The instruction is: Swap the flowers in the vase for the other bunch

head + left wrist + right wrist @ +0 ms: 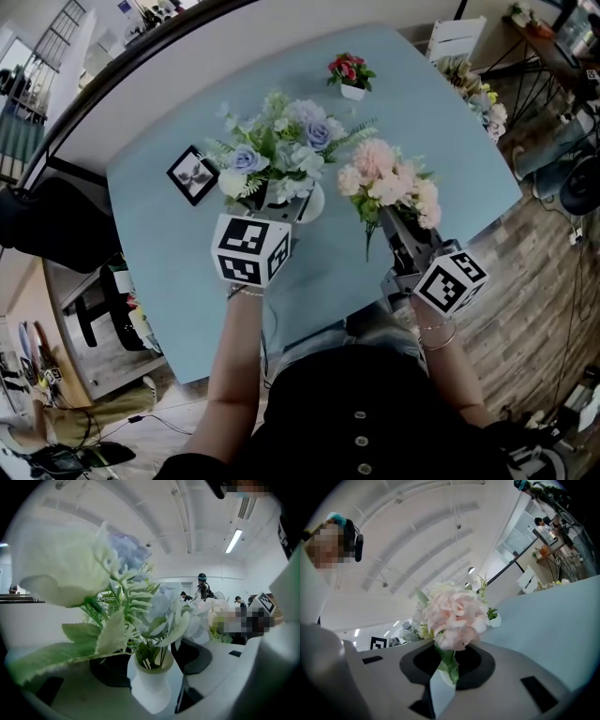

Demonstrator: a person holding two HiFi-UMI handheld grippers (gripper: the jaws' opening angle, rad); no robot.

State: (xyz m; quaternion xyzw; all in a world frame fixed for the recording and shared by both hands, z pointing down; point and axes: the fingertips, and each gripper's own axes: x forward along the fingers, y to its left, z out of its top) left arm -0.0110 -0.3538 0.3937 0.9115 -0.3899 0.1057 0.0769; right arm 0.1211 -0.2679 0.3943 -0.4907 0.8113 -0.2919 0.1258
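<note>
A white vase (311,204) stands in the middle of the light blue table (169,281) and holds a blue and white bunch (277,150). My left gripper (281,211) is at the vase's near side. In the left gripper view its jaws stand open on either side of the vase's neck (150,691), with the bunch's stems (157,656) between them and the pads not pressing. To the right of the vase, my right gripper (389,223) is shut on the stem of a pink bunch (389,183) and holds it upright above the table. The pink blooms (454,613) fill the right gripper view.
A small white pot of red flowers (351,73) stands at the table's far side. A black-framed picture (194,173) lies left of the vase. More flowers (478,94) lie by a white chair (457,37) past the table's right corner. The person's body is at the near edge.
</note>
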